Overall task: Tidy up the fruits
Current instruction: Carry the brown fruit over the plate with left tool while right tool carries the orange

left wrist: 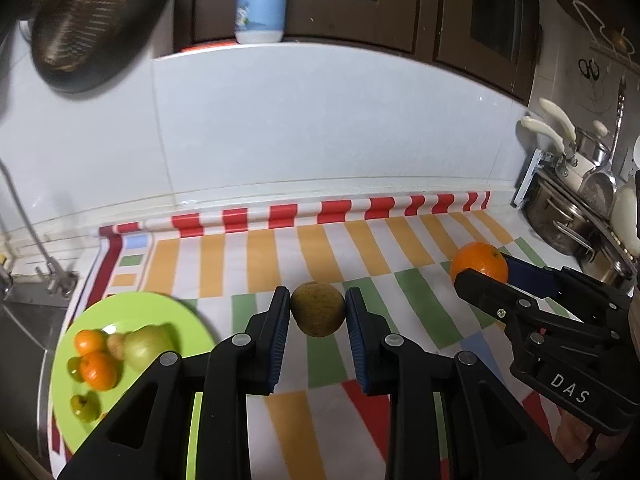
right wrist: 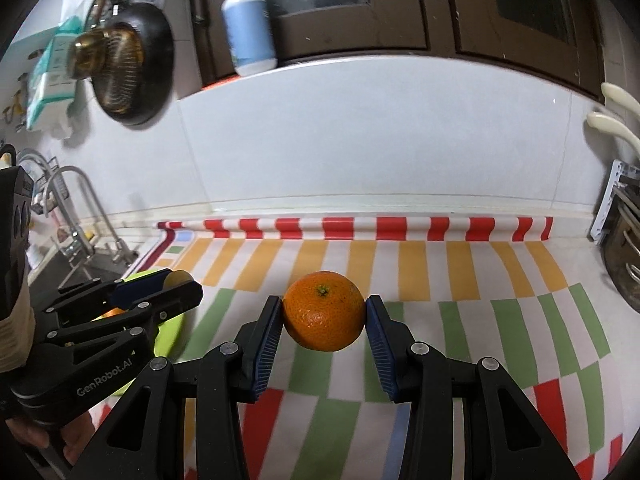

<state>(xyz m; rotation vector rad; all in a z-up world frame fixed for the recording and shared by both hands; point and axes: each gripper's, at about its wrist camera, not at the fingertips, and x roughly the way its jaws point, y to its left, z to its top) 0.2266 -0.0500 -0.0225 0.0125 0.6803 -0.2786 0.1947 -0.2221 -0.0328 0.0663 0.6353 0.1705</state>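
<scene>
My left gripper (left wrist: 317, 312) is shut on a round brownish-green fruit (left wrist: 317, 314) and holds it above the striped cloth. My right gripper (right wrist: 325, 312) is shut on an orange (right wrist: 325, 311), also off the cloth. In the left wrist view the right gripper (left wrist: 486, 276) with the orange (left wrist: 479, 262) is at the right. In the right wrist view the left gripper (right wrist: 172, 286) with its fruit (right wrist: 178, 278) is at the left. A green plate (left wrist: 132, 312) at the left holds two small oranges (left wrist: 97, 368), a green pear (left wrist: 146, 346) and small green fruits (left wrist: 85, 406).
A striped cloth (left wrist: 360, 256) covers the counter. A sink with faucet (right wrist: 76, 216) lies to the left. Pots and a utensil rack (left wrist: 572, 216) stand at the right. A pan (right wrist: 128, 64) hangs on the tiled wall; a blue bottle (right wrist: 248, 28) stands on a ledge.
</scene>
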